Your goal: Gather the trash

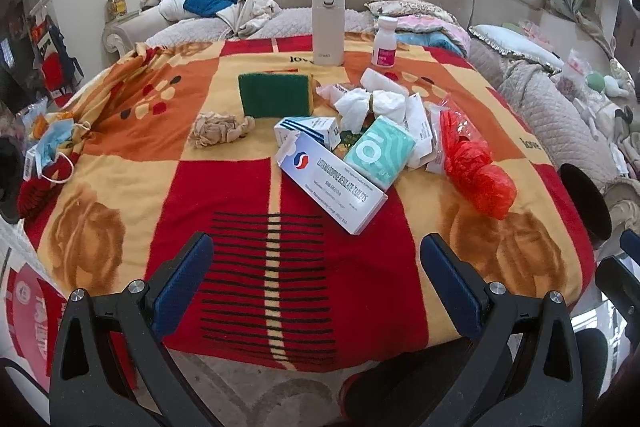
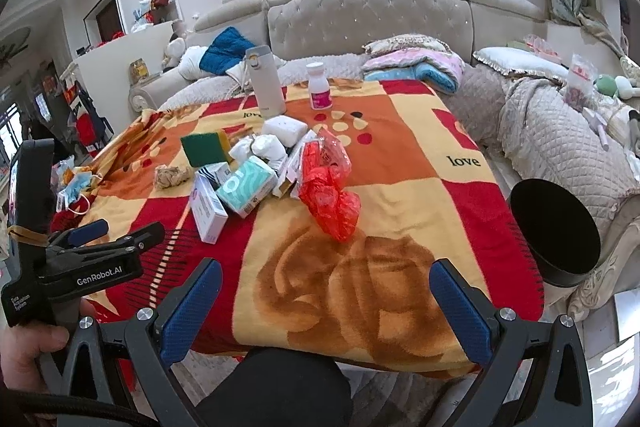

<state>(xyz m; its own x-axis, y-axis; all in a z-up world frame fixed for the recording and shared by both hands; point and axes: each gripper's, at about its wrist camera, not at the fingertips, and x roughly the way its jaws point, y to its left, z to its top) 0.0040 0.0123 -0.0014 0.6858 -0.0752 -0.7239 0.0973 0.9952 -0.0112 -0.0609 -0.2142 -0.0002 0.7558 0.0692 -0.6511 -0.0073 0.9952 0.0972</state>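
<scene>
A pile of trash lies mid-blanket: a white tablet box, a teal tissue pack, crumpled white tissues, a red plastic bag and a beige crumpled wad. A black round bin stands at the blanket's right edge. My left gripper is open and empty, near the front edge; it also shows in the right wrist view. My right gripper is open and empty, short of the red bag.
A green sponge, a white flask and a pill bottle stand farther back on the red and orange blanket. A blue face mask lies at the left edge. Pillows and bedding lie behind and right.
</scene>
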